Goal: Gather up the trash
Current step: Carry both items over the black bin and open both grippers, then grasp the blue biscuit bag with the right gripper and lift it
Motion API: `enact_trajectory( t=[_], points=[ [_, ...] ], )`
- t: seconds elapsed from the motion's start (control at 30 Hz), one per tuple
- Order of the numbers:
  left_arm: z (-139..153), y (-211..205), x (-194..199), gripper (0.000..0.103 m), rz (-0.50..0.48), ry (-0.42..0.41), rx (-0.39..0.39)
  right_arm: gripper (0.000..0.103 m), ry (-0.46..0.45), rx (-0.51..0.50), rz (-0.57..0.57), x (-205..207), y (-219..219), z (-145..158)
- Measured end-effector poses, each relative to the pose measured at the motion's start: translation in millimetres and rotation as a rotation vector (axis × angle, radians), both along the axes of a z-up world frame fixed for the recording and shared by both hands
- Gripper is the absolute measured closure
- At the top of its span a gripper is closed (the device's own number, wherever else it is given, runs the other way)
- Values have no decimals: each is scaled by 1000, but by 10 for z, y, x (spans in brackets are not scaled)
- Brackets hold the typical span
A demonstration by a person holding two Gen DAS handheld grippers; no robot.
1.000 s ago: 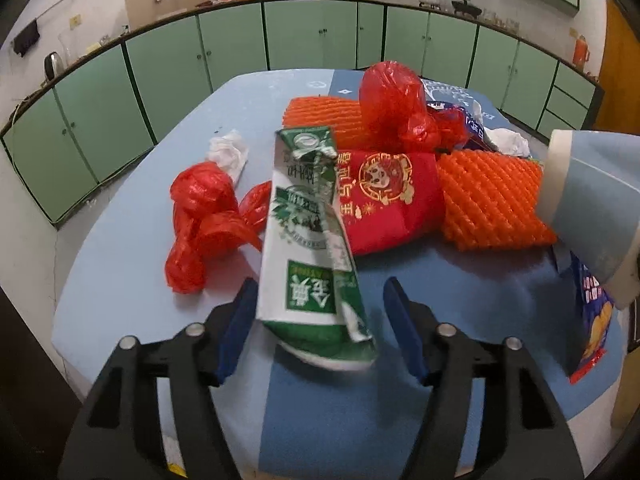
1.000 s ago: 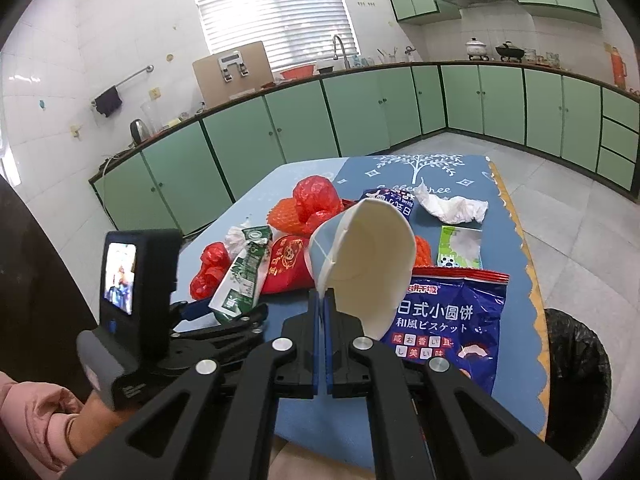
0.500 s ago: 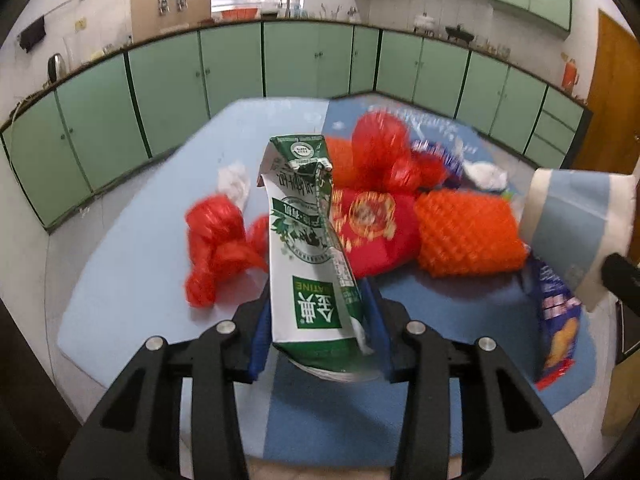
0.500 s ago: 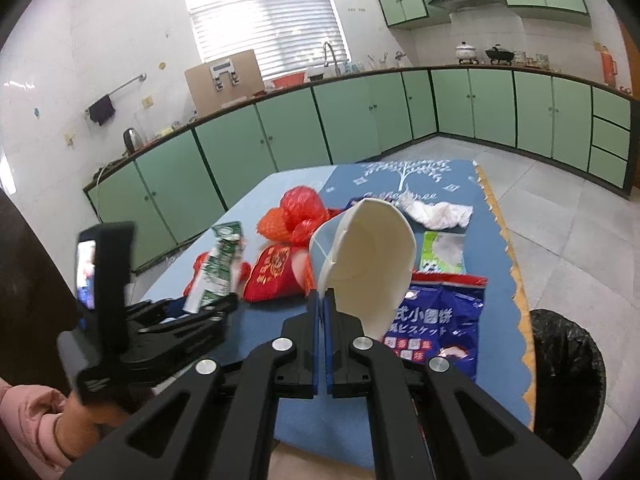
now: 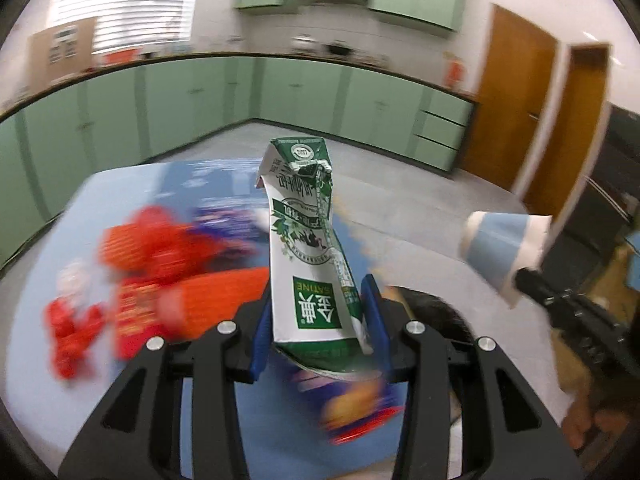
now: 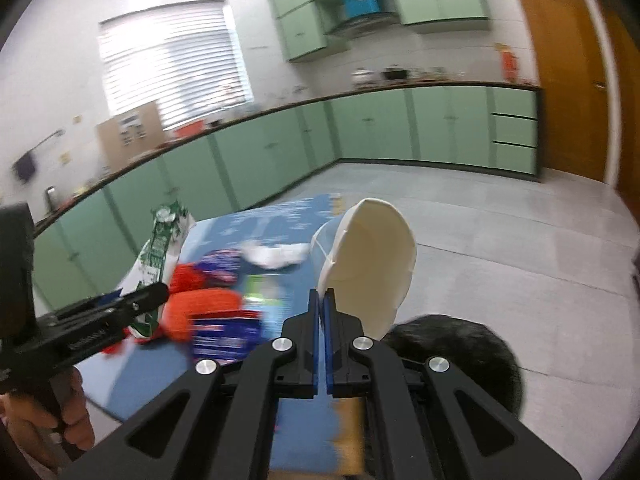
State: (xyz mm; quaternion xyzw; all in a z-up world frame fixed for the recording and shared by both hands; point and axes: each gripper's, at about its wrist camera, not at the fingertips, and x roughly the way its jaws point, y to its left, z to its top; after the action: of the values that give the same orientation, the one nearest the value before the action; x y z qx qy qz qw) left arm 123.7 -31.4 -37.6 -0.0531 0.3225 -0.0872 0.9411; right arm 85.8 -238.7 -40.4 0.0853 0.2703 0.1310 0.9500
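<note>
My left gripper (image 5: 318, 312) is shut on a crushed green and white milk carton (image 5: 310, 240) and holds it upright in the air above the table. The carton also shows in the right wrist view (image 6: 160, 248). My right gripper (image 6: 323, 304) is shut on the rim of a white paper cup (image 6: 368, 268), held in the air over the table's right edge. The cup, with a light blue band, shows in the left wrist view (image 5: 500, 248). A black-lined trash bin (image 6: 460, 348) stands on the floor below the cup.
The blue table (image 5: 60, 240) still carries red plastic bags (image 5: 72, 320), orange foam netting (image 5: 224, 292), a red packet (image 5: 140, 304), a blue snack bag (image 6: 224, 340) and a white tissue (image 6: 276, 256). Green cabinets line the walls. A wooden door (image 5: 508, 104) is at the right.
My left gripper closed on the milk carton and lifted it off the table. Both grippers swung to the right, toward the black bin, with the cup still held.
</note>
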Motion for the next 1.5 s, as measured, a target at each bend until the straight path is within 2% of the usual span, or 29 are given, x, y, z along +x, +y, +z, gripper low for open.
enact_trajectory(
  t=[0.13, 0.23, 0.47, 0.57, 0.6, 0.63, 0.67, 0.7, 0.87, 1.0, 1.1, 1.23, 1.37, 1.5],
  points=[
    [-127, -610, 306, 63, -164, 53, -42, 101, 51, 1, -109, 38, -453, -213],
    [-277, -944, 479, 64, -249, 100, -56, 101, 99, 6, -165, 92, -688, -414],
    [-625, -1369, 813, 65, -327, 208, -82, 101, 190, 16, -219, 289, -1016, -826],
    [-733, -1482, 919, 64, -347, 228, -65, 98, 226, 33, -219, 388, -1074, -958],
    [-753, -1509, 943, 62, -350, 230, -62, 96, 239, 32, -219, 405, -1082, -995],
    [-764, -1533, 954, 56, -353, 235, -62, 84, 256, 22, -222, 463, -1094, -1060],
    [-763, -1535, 955, 48, -351, 236, -62, 78, 262, 19, -225, 452, -1098, -1105],
    [-771, -1528, 970, 46, -346, 238, -63, 68, 268, 20, -230, 444, -1094, -1138],
    [-706, -1371, 962, 40, -323, 226, -67, 55, 281, 37, -252, 471, -1109, -1160],
    [-535, -1052, 817, 36, -262, 151, -59, 44, 245, 12, -230, 426, -966, -1015],
    [-392, -710, 634, 34, -183, 74, -20, 37, 198, 27, -189, 343, -797, -831],
    [-304, -229, 365, 33, -55, -4, 52, 30, 122, 48, -81, 287, -412, -548],
    [-328, 211, 145, 33, 45, -14, 89, 27, 88, 64, 48, 268, 30, -428],
    [-383, 616, -8, 33, 127, -3, 94, 24, 92, 72, 161, 233, 459, -498]
  ],
)
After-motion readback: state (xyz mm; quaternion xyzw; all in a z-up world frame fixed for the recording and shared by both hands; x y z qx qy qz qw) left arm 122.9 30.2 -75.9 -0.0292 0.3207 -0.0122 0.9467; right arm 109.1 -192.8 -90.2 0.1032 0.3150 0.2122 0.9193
